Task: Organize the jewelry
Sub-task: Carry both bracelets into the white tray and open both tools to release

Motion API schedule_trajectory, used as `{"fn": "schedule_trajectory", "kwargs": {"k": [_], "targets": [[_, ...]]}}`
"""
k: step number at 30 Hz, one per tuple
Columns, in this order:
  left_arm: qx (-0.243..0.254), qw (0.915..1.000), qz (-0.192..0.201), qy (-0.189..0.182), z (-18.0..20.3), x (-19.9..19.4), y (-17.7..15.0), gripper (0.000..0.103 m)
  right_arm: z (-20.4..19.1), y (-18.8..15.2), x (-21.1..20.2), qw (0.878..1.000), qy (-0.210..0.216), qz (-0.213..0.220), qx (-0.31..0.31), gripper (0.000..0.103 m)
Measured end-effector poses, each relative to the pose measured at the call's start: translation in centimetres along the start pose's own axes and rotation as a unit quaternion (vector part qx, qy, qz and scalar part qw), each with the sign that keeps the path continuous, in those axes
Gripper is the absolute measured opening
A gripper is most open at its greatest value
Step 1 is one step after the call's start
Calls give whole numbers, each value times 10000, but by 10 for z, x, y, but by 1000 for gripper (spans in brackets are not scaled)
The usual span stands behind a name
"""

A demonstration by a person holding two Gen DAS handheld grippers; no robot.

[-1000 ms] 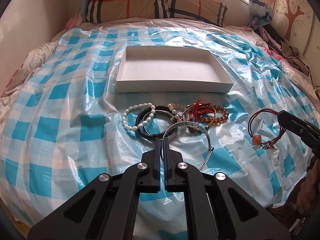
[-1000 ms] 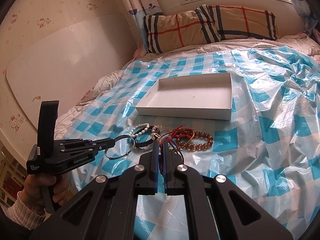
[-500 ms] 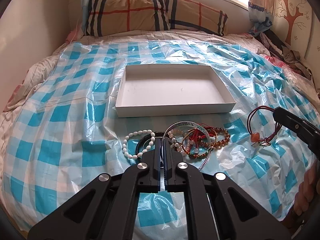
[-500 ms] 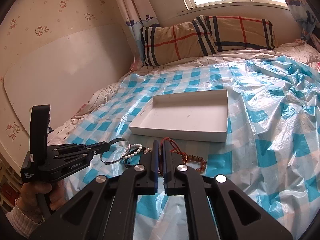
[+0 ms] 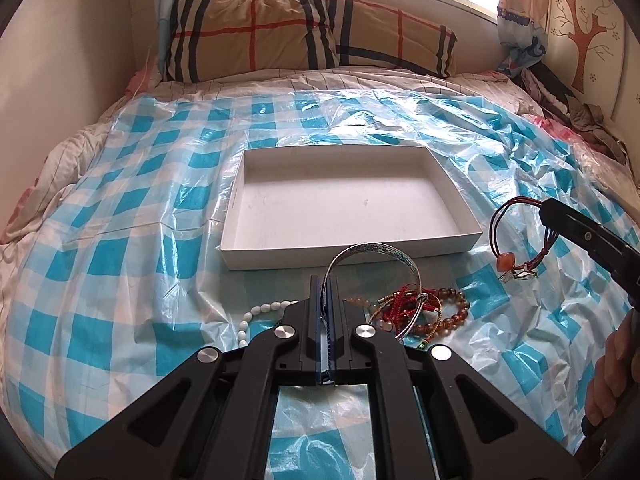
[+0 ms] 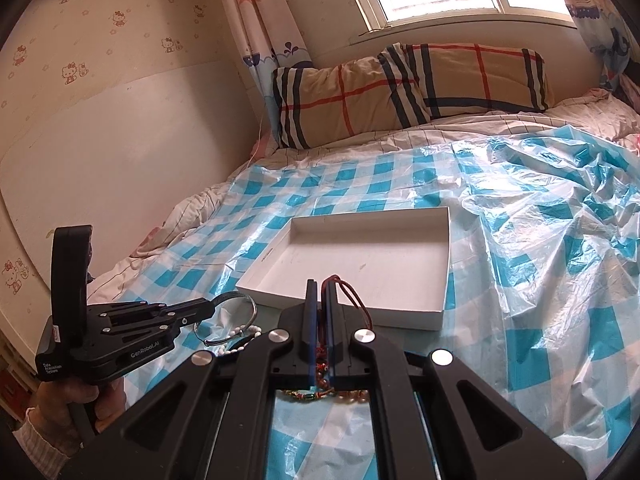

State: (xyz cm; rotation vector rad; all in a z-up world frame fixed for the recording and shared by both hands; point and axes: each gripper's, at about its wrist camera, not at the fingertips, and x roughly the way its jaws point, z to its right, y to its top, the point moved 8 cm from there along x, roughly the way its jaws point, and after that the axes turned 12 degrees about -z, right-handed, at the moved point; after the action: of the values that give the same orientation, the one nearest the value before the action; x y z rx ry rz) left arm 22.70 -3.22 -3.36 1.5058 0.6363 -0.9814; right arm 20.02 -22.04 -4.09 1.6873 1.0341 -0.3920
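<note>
Carrying a silver bangle [image 5: 372, 249] pinched in the left gripper [image 5: 325, 280] and a red cord bracelet [image 5: 516, 236] clamped in the right gripper [image 6: 319, 286], both just short of the empty white box [image 5: 248, 164], each next needs release inside it.

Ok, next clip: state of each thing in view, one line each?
left gripper: shut on the silver bangle, lifted.
right gripper: shut on the red cord bracelet, lifted.
white box: open, empty, on the checked plastic sheet.
white bead bracelet: lying on the sheet.
brown bead bracelet: lying in the pile.
</note>
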Motion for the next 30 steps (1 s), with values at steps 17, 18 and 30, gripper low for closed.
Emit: {"fn": "schedule_trajectory", "kwargs": {"k": [17, 18, 30], "targets": [[-90, 9999, 84, -92, -6, 44, 55, 2, 14, 43, 45, 9995, -186, 215, -160, 5], [-89, 9999, 81, -99, -6, 48, 58, 2, 16, 46, 49, 9994, -217, 227, -165, 5], [-166, 9996, -222, 24, -6, 103, 83, 11, 40, 43, 109, 9988, -453, -195, 4, 50]]}}
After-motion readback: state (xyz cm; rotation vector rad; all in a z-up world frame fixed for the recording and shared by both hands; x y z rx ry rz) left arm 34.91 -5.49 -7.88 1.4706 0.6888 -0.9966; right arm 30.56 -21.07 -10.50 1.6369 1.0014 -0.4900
